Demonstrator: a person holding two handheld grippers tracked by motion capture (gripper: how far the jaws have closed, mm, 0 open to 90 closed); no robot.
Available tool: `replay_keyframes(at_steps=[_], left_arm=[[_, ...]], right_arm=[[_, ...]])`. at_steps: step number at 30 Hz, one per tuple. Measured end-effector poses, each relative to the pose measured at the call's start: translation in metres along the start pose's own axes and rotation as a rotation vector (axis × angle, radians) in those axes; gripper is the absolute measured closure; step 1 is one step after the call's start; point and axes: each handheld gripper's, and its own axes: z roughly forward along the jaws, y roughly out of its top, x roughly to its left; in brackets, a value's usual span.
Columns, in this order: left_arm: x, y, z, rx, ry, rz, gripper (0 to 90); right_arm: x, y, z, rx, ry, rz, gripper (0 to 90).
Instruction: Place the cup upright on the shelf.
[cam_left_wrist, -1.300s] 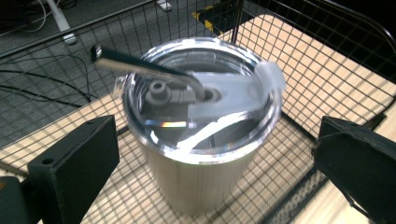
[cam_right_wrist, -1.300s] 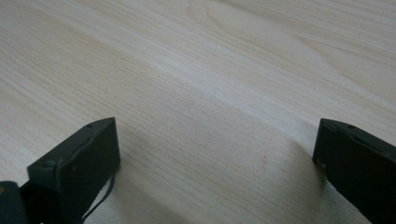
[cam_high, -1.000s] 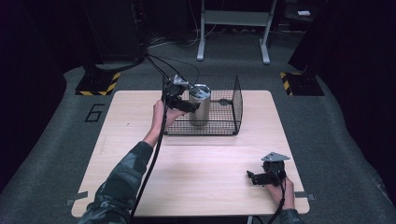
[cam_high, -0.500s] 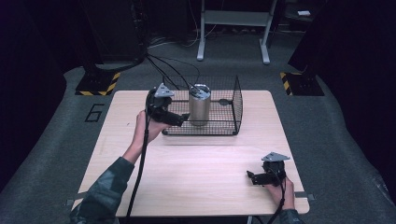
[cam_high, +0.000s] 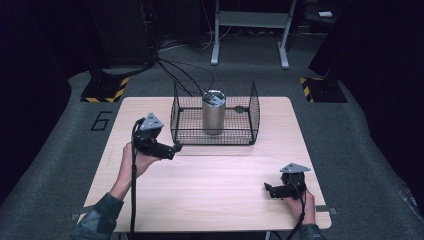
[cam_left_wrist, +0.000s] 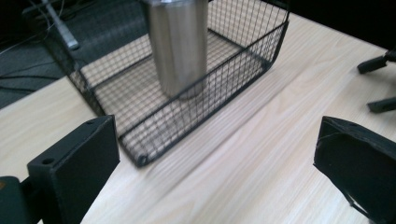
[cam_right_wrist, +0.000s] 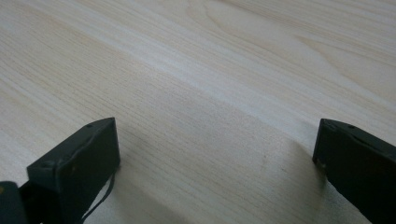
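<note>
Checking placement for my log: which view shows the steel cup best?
The high view: the steel cup shows whole, upright inside the wire basket. The left gripper view crops its top; the right gripper view looks at tabletop.

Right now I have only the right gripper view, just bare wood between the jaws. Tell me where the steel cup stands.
Observer: The steel cup stands upright inside the wire basket, at the far side of the table.
Operator: Report the left claw.
Observer: The left claw is open, just short of the basket's near left corner, gripping nothing.
Operator: Place mine against the basket.
Observer: The right claw sits by the table's near right edge, well apart from the basket.
</note>
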Motion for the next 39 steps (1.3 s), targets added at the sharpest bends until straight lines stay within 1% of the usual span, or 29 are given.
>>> replay_keyframes(at_steps=[2, 3, 4, 7, 8, 9, 10, 11, 12, 13, 14, 15, 16, 17, 18, 19, 20, 21, 22, 23, 24, 25, 27, 28, 30, 31, 32, 34, 39], left_arm=[[0.001, -0.014, -0.003, 0.011, 0.002, -0.020, 0.2], [0.002, -0.030, -0.003, 0.024, 0.013, -0.036, 0.2], [0.002, -0.030, -0.003, 0.024, 0.013, -0.036, 0.2], [0.005, -0.054, -0.002, 0.056, 0.027, -0.072, 0.2], [0.006, -0.071, 0.001, 0.068, 0.038, -0.109, 0.1], [0.007, -0.079, 0.002, 0.083, 0.040, -0.119, 0.1], [0.008, -0.087, 0.003, 0.091, 0.039, -0.133, 0.1], [0.008, -0.087, 0.003, 0.091, 0.039, -0.133, 0.1], [0.009, -0.094, 0.004, 0.102, 0.040, -0.145, 0.1], [0.010, -0.108, 0.007, 0.128, 0.074, -0.146, 0.1], [0.011, -0.115, 0.008, 0.143, 0.080, -0.148, 0.1], [0.011, -0.115, 0.008, 0.143, 0.080, -0.148, 0.1], [0.011, -0.122, 0.010, 0.151, 0.098, -0.154, 0.1], [0.014, -0.135, 0.012, 0.166, 0.122, -0.160, 0.1], [0.015, -0.141, 0.013, 0.171, 0.125, -0.173, 0.1], [0.015, -0.141, 0.013, 0.171, 0.125, -0.173, 0.1], [0.016, -0.147, 0.015, 0.172, 0.136, -0.186, 0.1], [0.018, -0.152, 0.016, 0.178, 0.148, -0.189, 0.1], [0.018, -0.157, 0.017, 0.186, 0.150, -0.204, 0.1], [0.019, -0.165, 0.020, 0.193, 0.176, -0.205, 0.1], [0.019, -0.165, 0.020, 0.193, 0.176, -0.205, 0.1], [0.020, -0.170, 0.021, 0.171, 0.184, -0.218, 0.1], [0.021, -0.177, 0.023, 0.170, 0.194, -0.227, 0.1], [0.021, -0.177, 0.023, 0.170, 0.194, -0.227, 0.1], [0.021, -0.182, 0.026, 0.174, 0.203, -0.231, 0.1], [0.020, -0.185, 0.028, 0.168, 0.217, -0.227, 0.1], [0.019, -0.190, 0.030, 0.152, 0.222, -0.235, 0.0], [0.018, -0.190, 0.030, 0.147, 0.227, -0.236, 0.0], [0.019, -0.190, 0.029, 0.156, 0.225, -0.235, 0.0]], right_arm=[[0.000, 0.000, 0.000, 0.000, 0.001, -0.002, 0.2], [0.000, 0.000, 0.000, 0.000, 0.000, -0.001, 0.2], [0.000, 0.000, 0.000, 0.000, 0.000, -0.001, 0.2], [0.000, 0.000, 0.000, -0.001, 0.001, -0.003, 0.2], [0.000, 0.000, 0.000, -0.001, 0.001, -0.004, 0.2], [0.000, 0.000, 0.000, -0.001, 0.001, -0.004, 0.2], [0.000, 0.000, 0.000, 0.000, 0.001, -0.004, 0.2], [0.000, 0.000, 0.000, 0.000, 0.001, -0.004, 0.2], [0.000, 0.000, 0.000, -0.001, 0.001, -0.004, 0.2], [0.000, 0.000, 0.000, -0.001, 0.001, -0.004, 0.2], [0.000, 0.000, 0.000, 0.000, 0.001, -0.004, 0.2], [0.000, 0.000, 0.000, 0.000, 0.001, -0.004, 0.2], [0.000, 0.000, 0.000, -0.001, 0.001, -0.004, 0.2], [0.000, 0.000, 0.000, 0.000, 0.001, -0.004, 0.2], [0.000, 0.000, 0.000, -0.001, 0.001, -0.004, 0.2], [0.000, 0.000, 0.000, -0.001, 0.001, -0.004, 0.2], [0.000, 0.000, 0.000, -0.001, 0.001, -0.004, 0.2], [0.000, 0.000, 0.000, 0.000, -0.001, -0.002, 0.2], [0.000, 0.000, 0.000, 0.000, -0.001, -0.002, 0.2], [0.000, 0.000, 0.000, -0.001, 0.001, -0.004, 0.2], [0.000, 0.000, 0.000, -0.001, 0.001, -0.004, 0.2], [0.000, 0.000, 0.000, -0.001, 0.001, -0.004, 0.2], [0.000, 0.000, 0.000, 0.000, 0.000, 0.000, 0.2], [0.000, 0.000, 0.000, 0.000, 0.000, 0.000, 0.2], [0.000, 0.000, 0.000, -0.001, 0.001, -0.005, 0.2], [0.000, 0.000, 0.000, 0.000, 0.001, -0.003, 0.2], [0.000, 0.000, 0.000, 0.000, 0.000, -0.001, 0.2], [0.000, 0.000, 0.000, 0.001, 0.001, -0.002, 0.2], [-0.001, 0.001, 0.001, 0.000, 0.001, -0.014, 0.0]])
